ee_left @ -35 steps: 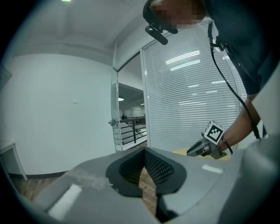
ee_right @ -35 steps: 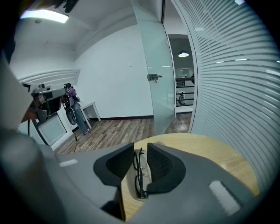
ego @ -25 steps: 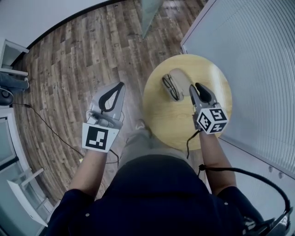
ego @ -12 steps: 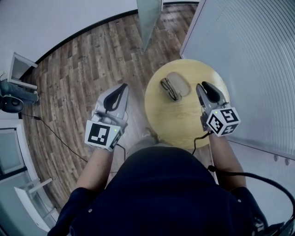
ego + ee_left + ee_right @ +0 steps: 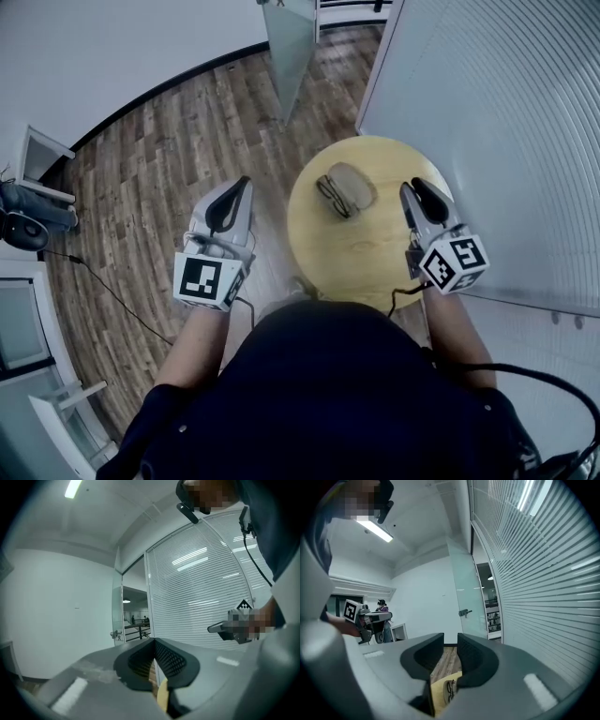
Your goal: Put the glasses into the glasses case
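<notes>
- Head view: I count one round wooden desk (image 5: pixel 366 258), one glasses case (image 5: pixel 356 182), one pair of glasses (image 5: pixel 329 195) and my two tongs.
- The pale oval glasses case lies on the far half of the desk. The dark-framed glasses lie folded along its left edge, touching it. From here I cannot tell whether they sit in the case or only against it.
- My left tongs (image 5: pixel 243 183) hang over the wooden floor (image 5: pixel 159 169), off the desk's left side and well apart from the case.
- My right tongs (image 5: pixel 415 186) hang over the desk's right part, near the case but not touching it.
- Each of the tongs carries one cube with black-and-white square markers; these are patterns, not letters.
- Left gripper view: my left tongs (image 5: pixel 154 640) are clenched, the two dark padded jaws meeting at their tips with nothing between them. A sliver of floor and desk edge shows below the tips.
- My right tongs show out at the right of this view, with one marker face showing on the cube.
- Right gripper view: my right tongs (image 5: pixel 450 641) are released, a narrow gap between the jaws, and they grasp nothing.
- Through that gap, lower down, the desk shows with the glasses (image 5: pixel 450 691) on the pale case.
</notes>
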Action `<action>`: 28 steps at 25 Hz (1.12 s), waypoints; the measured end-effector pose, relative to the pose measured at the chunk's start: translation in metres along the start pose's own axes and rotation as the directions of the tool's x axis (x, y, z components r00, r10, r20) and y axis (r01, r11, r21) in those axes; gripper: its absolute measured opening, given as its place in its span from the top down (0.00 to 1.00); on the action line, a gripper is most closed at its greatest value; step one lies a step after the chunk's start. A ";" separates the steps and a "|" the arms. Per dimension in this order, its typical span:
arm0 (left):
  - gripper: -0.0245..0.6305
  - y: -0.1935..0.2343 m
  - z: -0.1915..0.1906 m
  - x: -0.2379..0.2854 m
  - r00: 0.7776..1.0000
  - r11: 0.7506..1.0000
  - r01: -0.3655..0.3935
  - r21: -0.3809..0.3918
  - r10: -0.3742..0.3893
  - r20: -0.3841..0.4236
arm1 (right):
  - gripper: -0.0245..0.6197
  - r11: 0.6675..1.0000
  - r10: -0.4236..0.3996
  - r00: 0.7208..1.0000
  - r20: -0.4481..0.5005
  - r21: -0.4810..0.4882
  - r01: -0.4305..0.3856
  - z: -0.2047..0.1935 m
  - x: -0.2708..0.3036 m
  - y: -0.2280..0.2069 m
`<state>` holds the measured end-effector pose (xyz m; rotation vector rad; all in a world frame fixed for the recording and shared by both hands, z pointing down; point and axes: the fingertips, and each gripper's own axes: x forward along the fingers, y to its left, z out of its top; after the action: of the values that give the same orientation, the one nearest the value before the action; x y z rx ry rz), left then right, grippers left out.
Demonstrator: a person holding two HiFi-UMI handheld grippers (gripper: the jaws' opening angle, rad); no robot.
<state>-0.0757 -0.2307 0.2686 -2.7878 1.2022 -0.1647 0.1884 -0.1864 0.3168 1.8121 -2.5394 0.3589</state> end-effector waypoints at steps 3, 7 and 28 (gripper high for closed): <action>0.96 -0.002 0.003 0.002 1.000 1.000 0.018 -0.002 -0.018 -0.003 | 0.81 1.000 0.023 1.000 0.012 0.021 -0.023 0.008 -0.002 0.005; 0.96 0.000 0.010 -0.001 1.000 1.000 0.006 -0.004 -0.006 0.009 | 0.92 0.999 0.051 0.998 0.027 -0.017 -0.051 0.017 -0.006 0.013; 0.96 -0.014 0.022 -0.009 1.000 1.000 -0.014 -0.027 0.015 0.025 | 0.95 0.993 0.075 0.997 -0.005 -0.089 -0.075 0.029 -0.020 0.016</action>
<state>-0.0684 -0.2139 0.2477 -2.7947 1.2277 -0.1133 0.1835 -0.1684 0.2826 1.6899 -2.5830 0.2438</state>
